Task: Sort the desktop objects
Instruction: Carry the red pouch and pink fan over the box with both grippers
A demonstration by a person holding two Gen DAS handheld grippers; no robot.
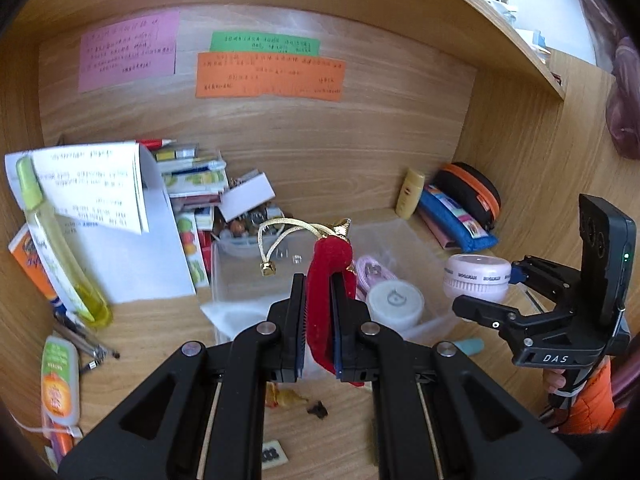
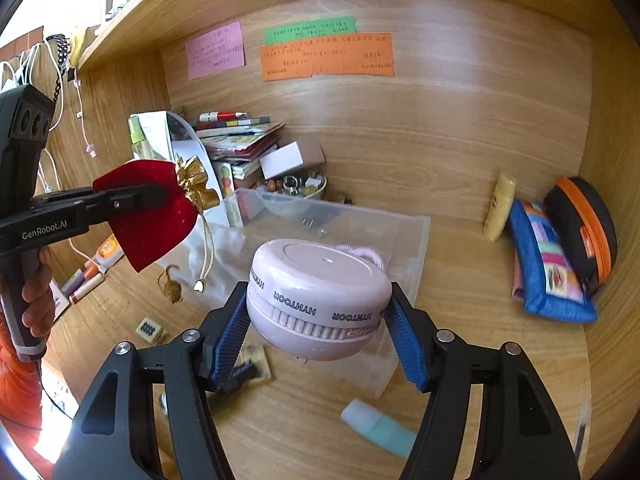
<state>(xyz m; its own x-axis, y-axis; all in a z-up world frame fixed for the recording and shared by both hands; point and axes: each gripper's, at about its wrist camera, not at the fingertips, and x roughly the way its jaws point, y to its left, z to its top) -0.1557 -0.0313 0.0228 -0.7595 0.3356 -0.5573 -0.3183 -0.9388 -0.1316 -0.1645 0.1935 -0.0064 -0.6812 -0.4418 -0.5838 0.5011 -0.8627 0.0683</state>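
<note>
While both loads hang clear of the desk, carry phase of the sort, per the look of it.

Left gripper [image 1: 320,312]: clamped tight on red velvet pouch [image 1: 329,280], cloth pinched flat between the pads, gold drawstring [image 1: 276,240] looping out above the tips. From the right wrist view, same pouch at centre left, gold bow at its neck, cord and tassel dangling free below.

Right gripper [image 2: 320,320]: closed about halfway on pink round HYNTOOR gadget [image 2: 320,300], blue ribbed pads bearing on its ribbed band from both sides. Looks like a mini desk vacuum or fan; cannot tell which. In the left wrist view, held at mid right.

Clear plastic bin [image 1: 224,276] at frame centre, just behind and below both loads. Already holding a white round lidded item [image 1: 394,306] and a pink cord. Likely drop target, judging by contents.

Next move, as a guess: bring one load over the bin opening, lower, release. Needs:
- gadget kept level, grip only on the band, could slip if tilted
- pouch cord clear of the bin rim and of the other gripper before letting go
- one at a time, hands close together

Still loose on the desk: teal tube [image 2: 376,426] at lower centre of the right view, small bits at bottom centre of the left view, pens and tubes lower left.
</note>
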